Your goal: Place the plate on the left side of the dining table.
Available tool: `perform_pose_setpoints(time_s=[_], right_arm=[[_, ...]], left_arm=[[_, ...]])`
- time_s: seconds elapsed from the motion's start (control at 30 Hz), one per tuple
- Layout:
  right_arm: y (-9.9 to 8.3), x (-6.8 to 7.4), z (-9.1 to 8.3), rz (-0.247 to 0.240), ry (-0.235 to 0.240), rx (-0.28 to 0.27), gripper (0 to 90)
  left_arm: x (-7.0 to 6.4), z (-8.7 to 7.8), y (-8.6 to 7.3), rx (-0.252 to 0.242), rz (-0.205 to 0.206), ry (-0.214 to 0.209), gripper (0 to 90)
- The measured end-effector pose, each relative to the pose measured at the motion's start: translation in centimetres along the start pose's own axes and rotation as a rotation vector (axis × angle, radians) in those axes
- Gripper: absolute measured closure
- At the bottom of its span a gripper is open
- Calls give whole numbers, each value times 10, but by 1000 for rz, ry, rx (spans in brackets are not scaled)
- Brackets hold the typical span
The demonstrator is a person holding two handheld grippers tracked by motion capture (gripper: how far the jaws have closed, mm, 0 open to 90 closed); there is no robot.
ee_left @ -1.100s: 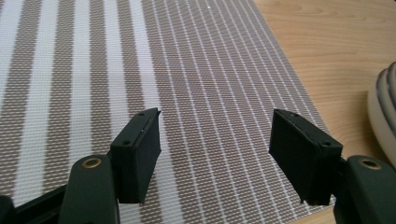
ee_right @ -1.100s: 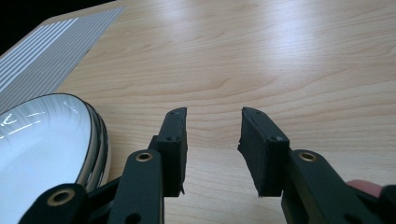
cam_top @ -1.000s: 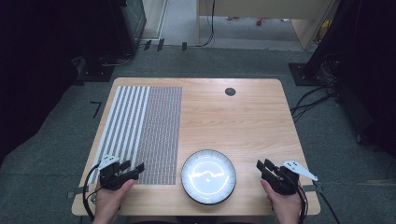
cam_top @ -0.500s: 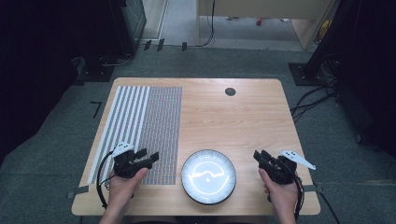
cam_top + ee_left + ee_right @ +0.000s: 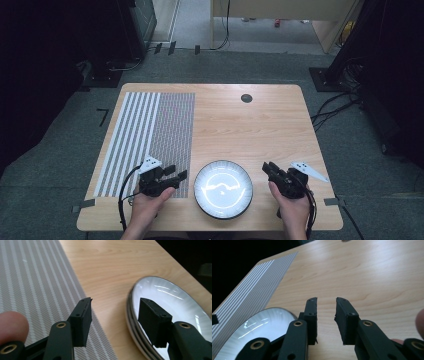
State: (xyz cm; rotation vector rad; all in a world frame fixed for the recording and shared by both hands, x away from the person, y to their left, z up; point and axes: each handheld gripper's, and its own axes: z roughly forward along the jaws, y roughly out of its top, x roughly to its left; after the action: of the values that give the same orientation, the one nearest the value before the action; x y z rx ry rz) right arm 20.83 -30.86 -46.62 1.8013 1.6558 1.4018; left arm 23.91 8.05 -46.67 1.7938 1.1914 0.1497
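A white plate (image 5: pixel 223 189) with a dark rim sits near the front edge of the wooden table (image 5: pixel 260 125), between the two grippers. The left gripper (image 5: pixel 172 176) hangs over the striped mat (image 5: pixel 150 135), jaws spread wide — one over the mat, one over the plate's rim. The right gripper (image 5: pixel 268 168) is parted narrowly, holding nothing. A small dark disc (image 5: pixel 246 98) lies far back — too small to identify.
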Motion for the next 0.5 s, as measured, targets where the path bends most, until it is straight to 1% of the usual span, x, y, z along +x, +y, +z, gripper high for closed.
perform_pose_setpoints(time_s=[0.03,0.13,0.27,0.37,0.5], right_arm=[[-2,1,0,2,10,10,718],[-6,8,1,-17,24,41,714],[-9,14,-1,-27,61,68,714],[-11,17,-1,-24,65,84,714],[-14,16,1,-3,62,108,720]], left_arm=[[-3,1,-2,4,3,-8,449],[-10,4,-6,15,16,-30,455],[-14,5,-9,19,22,-40,468],[-14,6,-11,27,24,-41,476],[-16,8,-13,41,27,-45,486]])
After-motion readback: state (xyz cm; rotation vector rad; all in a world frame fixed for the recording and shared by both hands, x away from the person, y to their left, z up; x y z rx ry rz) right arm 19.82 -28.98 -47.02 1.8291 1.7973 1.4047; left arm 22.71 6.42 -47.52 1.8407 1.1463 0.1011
